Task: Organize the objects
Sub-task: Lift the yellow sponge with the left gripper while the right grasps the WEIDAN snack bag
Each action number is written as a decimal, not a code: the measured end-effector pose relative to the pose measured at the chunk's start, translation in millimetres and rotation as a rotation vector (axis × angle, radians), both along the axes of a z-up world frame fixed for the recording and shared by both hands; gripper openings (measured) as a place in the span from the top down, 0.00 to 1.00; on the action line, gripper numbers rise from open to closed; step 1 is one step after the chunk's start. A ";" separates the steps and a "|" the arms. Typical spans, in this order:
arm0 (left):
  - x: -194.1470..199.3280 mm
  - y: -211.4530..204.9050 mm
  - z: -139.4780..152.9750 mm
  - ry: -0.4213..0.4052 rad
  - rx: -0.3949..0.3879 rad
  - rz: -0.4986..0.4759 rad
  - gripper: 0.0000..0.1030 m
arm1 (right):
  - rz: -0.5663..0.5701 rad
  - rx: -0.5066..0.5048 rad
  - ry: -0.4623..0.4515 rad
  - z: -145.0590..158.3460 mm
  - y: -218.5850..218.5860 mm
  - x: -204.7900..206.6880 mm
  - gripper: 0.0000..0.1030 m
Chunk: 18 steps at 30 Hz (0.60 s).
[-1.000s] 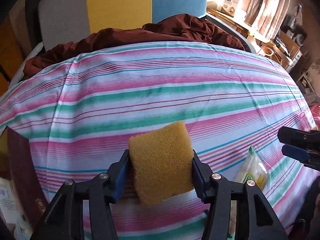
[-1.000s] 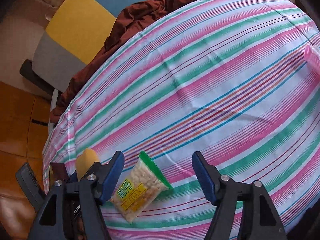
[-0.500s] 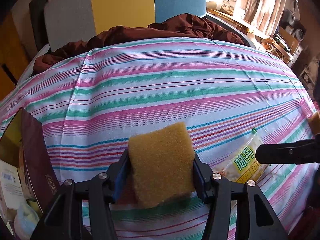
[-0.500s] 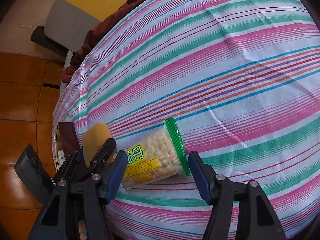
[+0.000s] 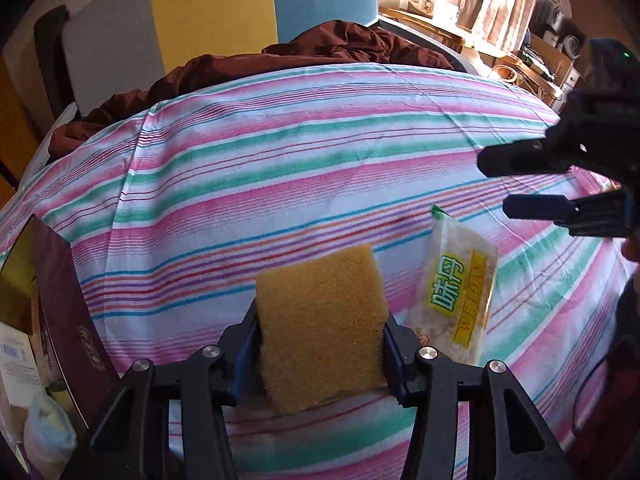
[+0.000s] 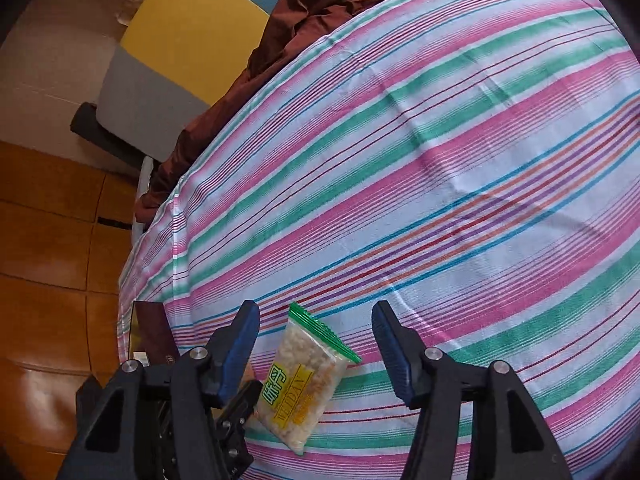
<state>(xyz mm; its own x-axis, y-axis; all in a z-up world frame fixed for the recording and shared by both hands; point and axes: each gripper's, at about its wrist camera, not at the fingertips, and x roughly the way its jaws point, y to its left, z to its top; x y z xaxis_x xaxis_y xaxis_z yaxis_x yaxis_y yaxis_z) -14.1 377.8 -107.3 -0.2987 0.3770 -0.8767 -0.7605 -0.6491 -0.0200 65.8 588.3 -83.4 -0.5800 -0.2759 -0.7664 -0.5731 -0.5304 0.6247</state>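
My left gripper (image 5: 322, 344) is shut on a yellow-brown sponge (image 5: 320, 324) and holds it above the striped tablecloth (image 5: 280, 168). A clear snack bag (image 5: 458, 292) with a green seal and yellow label lies on the cloth just right of the sponge. My right gripper (image 6: 316, 344) is open and empty, its jaws on either side of the snack bag (image 6: 302, 382) and above it. The right gripper also shows at the right edge of the left wrist view (image 5: 500, 184).
A dark red open box (image 5: 60, 300) with packets inside stands at the table's left edge. A brown cloth (image 5: 320, 48) lies at the far edge, against a grey, yellow and blue cushion (image 5: 208, 12). Shelves with clutter (image 5: 520, 40) stand at the back right.
My left gripper has drawn back and left with the sponge, so the box and snack bag show more. My right gripper has risen over the snack bag, still open.
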 end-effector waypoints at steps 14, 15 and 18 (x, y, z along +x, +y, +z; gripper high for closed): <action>45.4 -10.3 3.7 -0.088 0.036 -0.048 0.49 | 0.233 0.143 -0.162 -8.2 -52.8 -24.6 0.41; 43.8 -10.5 3.7 -0.093 0.040 -0.040 0.49 | 0.259 0.156 -0.168 -9.0 -59.7 -27.1 0.41; 39.1 -10.5 4.7 -0.101 0.041 -0.012 0.49 | 0.315 0.243 -0.211 -10.6 -76.5 -33.6 0.41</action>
